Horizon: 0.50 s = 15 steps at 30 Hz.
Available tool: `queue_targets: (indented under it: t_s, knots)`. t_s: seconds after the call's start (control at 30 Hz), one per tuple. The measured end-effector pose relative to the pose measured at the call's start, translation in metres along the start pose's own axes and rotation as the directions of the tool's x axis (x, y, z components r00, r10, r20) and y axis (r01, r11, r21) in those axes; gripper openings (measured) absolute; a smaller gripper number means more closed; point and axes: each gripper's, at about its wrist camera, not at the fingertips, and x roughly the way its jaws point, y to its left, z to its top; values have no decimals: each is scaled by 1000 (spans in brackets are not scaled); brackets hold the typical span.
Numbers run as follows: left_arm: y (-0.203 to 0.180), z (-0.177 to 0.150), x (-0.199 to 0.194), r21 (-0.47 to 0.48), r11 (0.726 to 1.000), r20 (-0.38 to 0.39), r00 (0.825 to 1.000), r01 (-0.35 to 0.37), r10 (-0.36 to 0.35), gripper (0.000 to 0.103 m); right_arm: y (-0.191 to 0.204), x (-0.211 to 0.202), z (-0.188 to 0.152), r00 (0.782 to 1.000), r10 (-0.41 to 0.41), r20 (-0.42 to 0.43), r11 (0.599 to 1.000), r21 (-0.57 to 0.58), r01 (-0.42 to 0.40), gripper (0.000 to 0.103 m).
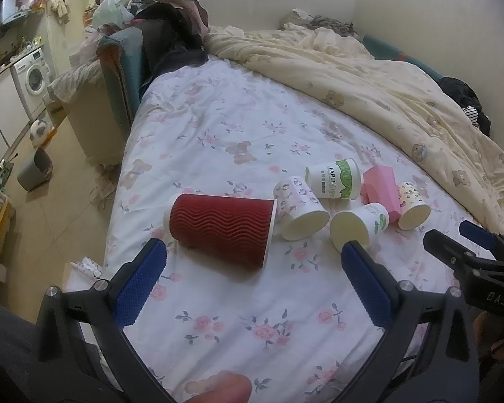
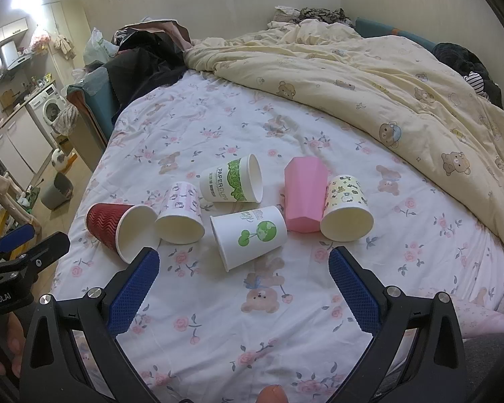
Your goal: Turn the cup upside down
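Note:
Several cups lie on their sides on the floral bed sheet (image 1: 218,127). A red ribbed cup (image 1: 220,230) lies nearest my left gripper (image 1: 253,258), which is open and empty just in front of it. Beside it lie a pink-patterned cup (image 1: 300,206), a "PAPER CUPS" cup (image 1: 332,179), a white cup with a green tree (image 1: 356,225), a pink faceted cup (image 1: 381,191) and a cartoon cup (image 1: 411,205). My right gripper (image 2: 243,263) is open and empty, just short of the tree cup (image 2: 248,236). The red cup (image 2: 119,230) lies at its left.
A cream bear-print duvet (image 2: 369,77) is bunched along the back and right of the bed. Dark clothes (image 1: 171,40) pile at the headboard. The bed's left edge drops to a tiled floor with a grey bin (image 1: 35,168) and a washing machine (image 1: 33,74).

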Motion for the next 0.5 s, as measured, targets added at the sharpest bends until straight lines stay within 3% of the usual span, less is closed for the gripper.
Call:
queue_targets:
  t_s: [0.5]
  knots:
    - [1,-1,-2,2,1000,1,1000,0,0,103,0,0,0,1000,-2,2,1000,-1,2,103]
